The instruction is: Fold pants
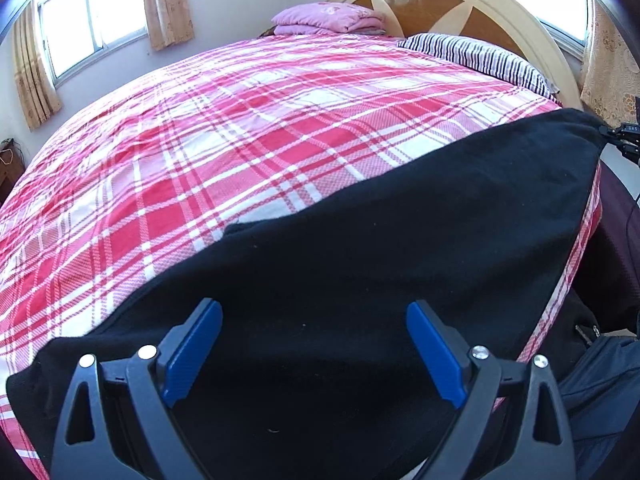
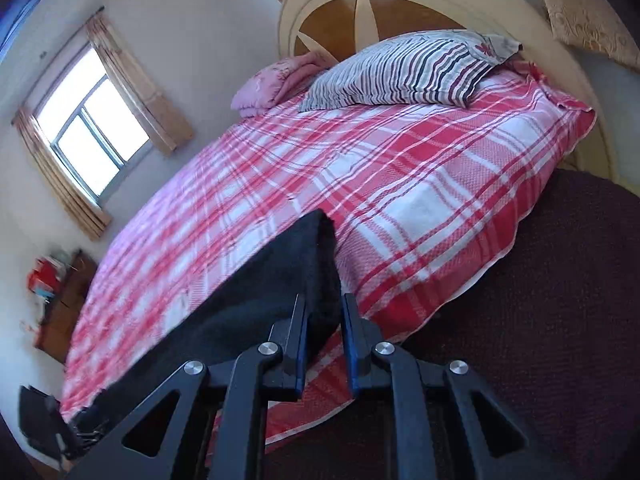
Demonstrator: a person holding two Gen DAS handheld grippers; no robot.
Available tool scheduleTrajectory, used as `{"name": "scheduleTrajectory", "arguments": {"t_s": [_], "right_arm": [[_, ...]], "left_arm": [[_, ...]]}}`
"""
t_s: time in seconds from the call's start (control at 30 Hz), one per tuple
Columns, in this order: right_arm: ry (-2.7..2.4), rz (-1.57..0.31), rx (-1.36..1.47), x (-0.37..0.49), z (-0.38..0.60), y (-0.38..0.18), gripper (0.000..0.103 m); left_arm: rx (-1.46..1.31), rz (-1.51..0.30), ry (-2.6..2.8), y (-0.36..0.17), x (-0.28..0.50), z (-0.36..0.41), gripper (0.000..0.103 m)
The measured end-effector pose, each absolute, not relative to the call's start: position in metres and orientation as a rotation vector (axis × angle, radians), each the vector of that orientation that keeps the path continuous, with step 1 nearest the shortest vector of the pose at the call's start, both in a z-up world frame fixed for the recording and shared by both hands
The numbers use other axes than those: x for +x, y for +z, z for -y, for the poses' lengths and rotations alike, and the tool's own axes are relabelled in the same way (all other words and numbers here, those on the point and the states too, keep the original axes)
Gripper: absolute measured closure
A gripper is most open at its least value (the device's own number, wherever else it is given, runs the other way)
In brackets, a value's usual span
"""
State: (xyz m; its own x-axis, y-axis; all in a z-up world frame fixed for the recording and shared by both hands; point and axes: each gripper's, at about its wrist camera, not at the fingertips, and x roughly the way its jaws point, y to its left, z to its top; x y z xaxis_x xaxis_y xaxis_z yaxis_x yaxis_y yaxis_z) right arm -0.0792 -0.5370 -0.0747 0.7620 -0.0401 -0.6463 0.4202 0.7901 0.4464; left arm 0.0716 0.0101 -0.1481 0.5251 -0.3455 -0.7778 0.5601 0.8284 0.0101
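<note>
Left wrist: your left gripper (image 1: 314, 350) spread over pants (image 1: 360, 260) on bed (image 1: 200, 140) | right wrist: your right gripper (image 2: 325, 344) pinching pants (image 2: 272, 296) corner.

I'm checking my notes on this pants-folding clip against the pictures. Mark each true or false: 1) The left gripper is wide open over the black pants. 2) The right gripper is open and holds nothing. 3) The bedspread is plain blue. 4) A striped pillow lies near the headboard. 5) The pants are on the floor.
1) The left gripper is wide open over the black pants: true.
2) False: the right gripper has its fingers nearly together, pinching a corner of the pants.
3) False: the bedspread is red, pink and white plaid.
4) The striped pillow lies near the headboard: true.
5) False: the pants lie spread on the bed.
</note>
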Motion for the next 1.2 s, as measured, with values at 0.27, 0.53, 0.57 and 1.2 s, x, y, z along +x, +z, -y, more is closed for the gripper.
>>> {"name": "scheduleTrajectory", "arguments": {"t_s": [0.27, 0.53, 0.57, 1.2], "right_arm": [[-0.162, -0.578, 0.589, -0.077, 0.523, -0.048, 0.089], [0.07, -0.509, 0.421, -0.06, 0.436, -0.002, 0.089], [0.099, -0.508, 0.397, -0.058, 0.425, 0.002, 0.089], [0.562, -0.792, 0.033, 0.037, 0.161, -0.072, 0.089]], "left_arm": [[0.288, -0.861, -0.548, -0.147, 0.069, -0.011, 0.007], [0.301, -0.883, -0.535, -0.153, 0.069, -0.025, 0.007], [0.298, -0.883, -0.536, -0.153, 0.069, -0.027, 0.007], [0.053, -0.91, -0.633, -0.14, 0.069, -0.039, 0.007]]}}
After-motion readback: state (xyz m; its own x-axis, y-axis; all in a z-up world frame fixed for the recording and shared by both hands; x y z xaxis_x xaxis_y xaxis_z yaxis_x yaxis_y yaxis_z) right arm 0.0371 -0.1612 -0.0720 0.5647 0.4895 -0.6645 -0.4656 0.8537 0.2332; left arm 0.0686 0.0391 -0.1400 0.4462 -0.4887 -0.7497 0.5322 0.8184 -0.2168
